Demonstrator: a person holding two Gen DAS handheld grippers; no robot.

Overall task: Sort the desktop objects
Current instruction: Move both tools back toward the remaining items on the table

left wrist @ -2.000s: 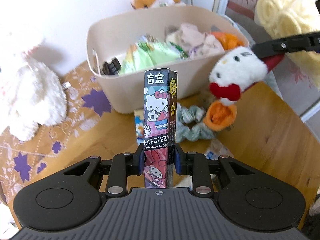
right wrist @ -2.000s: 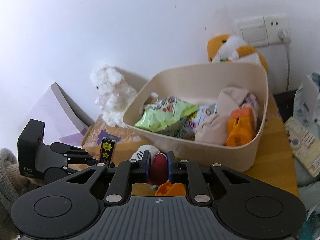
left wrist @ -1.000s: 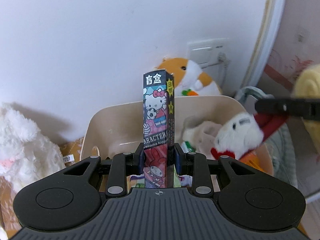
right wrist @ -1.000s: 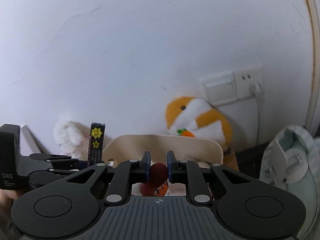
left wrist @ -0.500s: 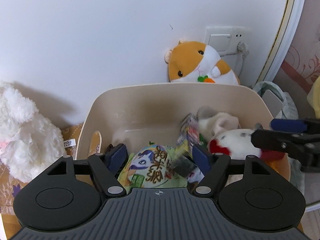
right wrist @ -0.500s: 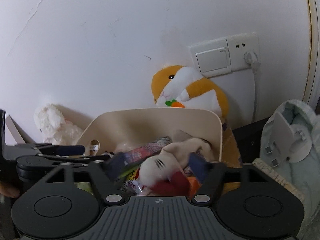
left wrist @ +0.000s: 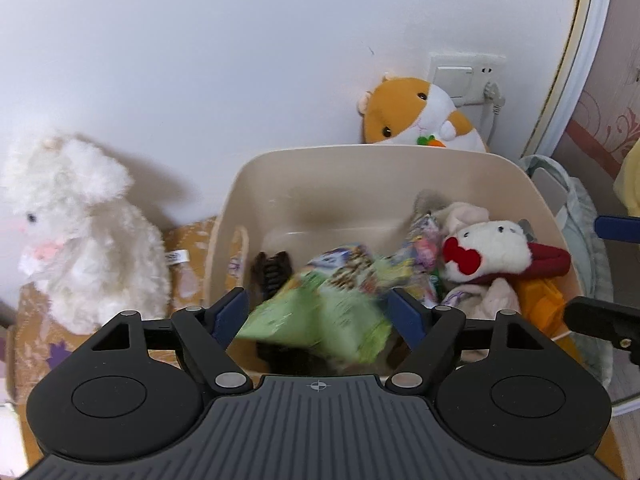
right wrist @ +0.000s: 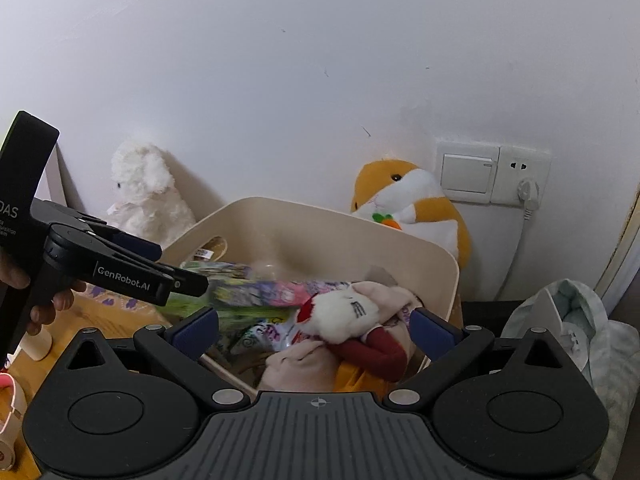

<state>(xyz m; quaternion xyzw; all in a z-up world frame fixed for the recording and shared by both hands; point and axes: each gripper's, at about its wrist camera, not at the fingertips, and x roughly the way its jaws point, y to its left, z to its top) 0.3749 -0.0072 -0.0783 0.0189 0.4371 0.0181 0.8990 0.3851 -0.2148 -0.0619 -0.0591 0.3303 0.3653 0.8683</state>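
Beige bin (left wrist: pixel 256 184) at twelve o'clock already held the snack bag (left wrist: pixel 320 312) and plush toy (left wrist: pixel 490 250), both grippers' jaws opening, left gripper (left wrist: pixel 316 310) and right gripper (right wrist: pixel 314 326) gripping nothing, while desk clutter probably remained.

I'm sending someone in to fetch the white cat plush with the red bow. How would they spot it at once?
Find the beige bin against the white wall, in front of the orange hamster plush. The cat plush lies on top of the pile at the bin's right side, beside the green snack bag. Unlike the fluffy white plush outside the bin, it has a red bow and dark red clothing.
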